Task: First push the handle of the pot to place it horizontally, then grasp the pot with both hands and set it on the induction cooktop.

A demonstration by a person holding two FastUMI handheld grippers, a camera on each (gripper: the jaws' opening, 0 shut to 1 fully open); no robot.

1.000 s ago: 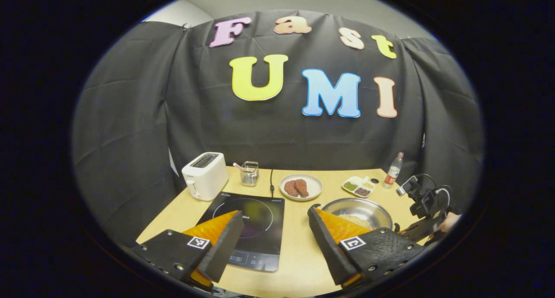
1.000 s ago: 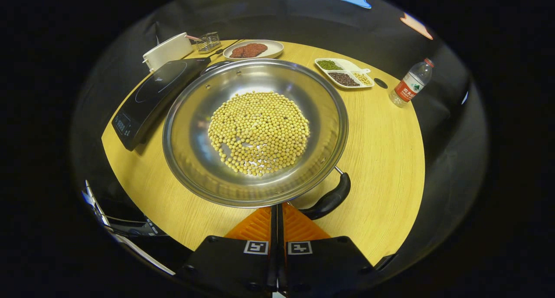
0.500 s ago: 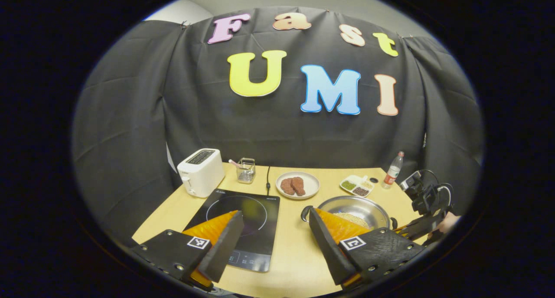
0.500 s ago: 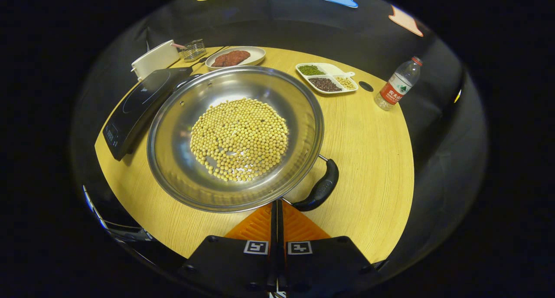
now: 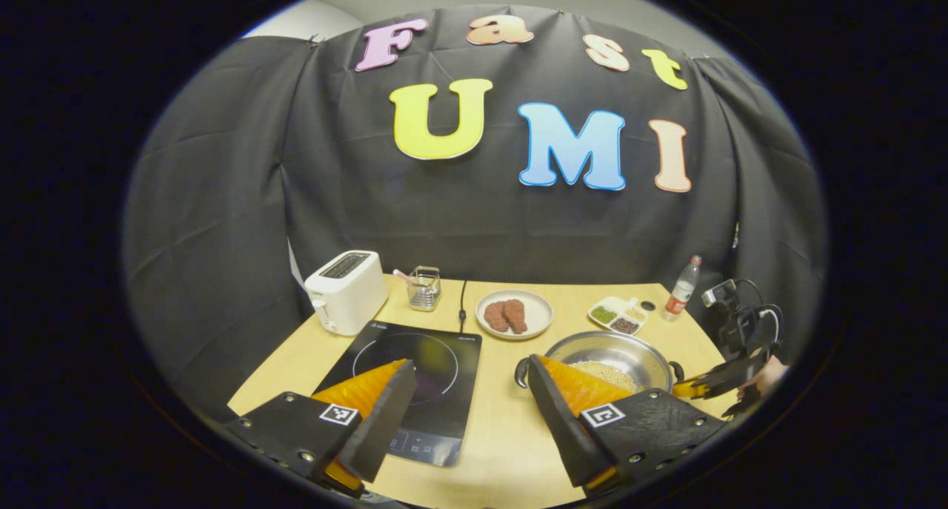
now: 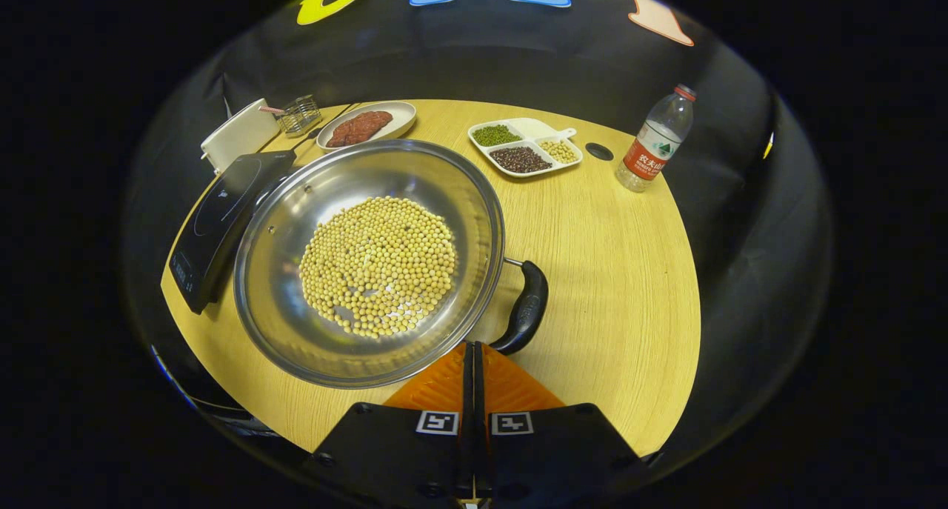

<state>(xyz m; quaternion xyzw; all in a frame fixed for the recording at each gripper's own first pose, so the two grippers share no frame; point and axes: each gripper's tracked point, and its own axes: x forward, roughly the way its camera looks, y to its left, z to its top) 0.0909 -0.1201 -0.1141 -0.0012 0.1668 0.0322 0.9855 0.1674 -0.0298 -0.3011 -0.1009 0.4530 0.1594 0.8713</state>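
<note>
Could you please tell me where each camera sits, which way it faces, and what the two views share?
Left gripper view: rides the left gripper, facing level across the wooden table toward the booth's wall; its jaws stand wide apart.
Right gripper view: rides the right gripper, looking steeply down on the steel pot of yellow beans by its black side handle; its jaws are together.
Shared: the pot, black induction cooktop, white toaster, plate of meat, clear water bottle.
</note>
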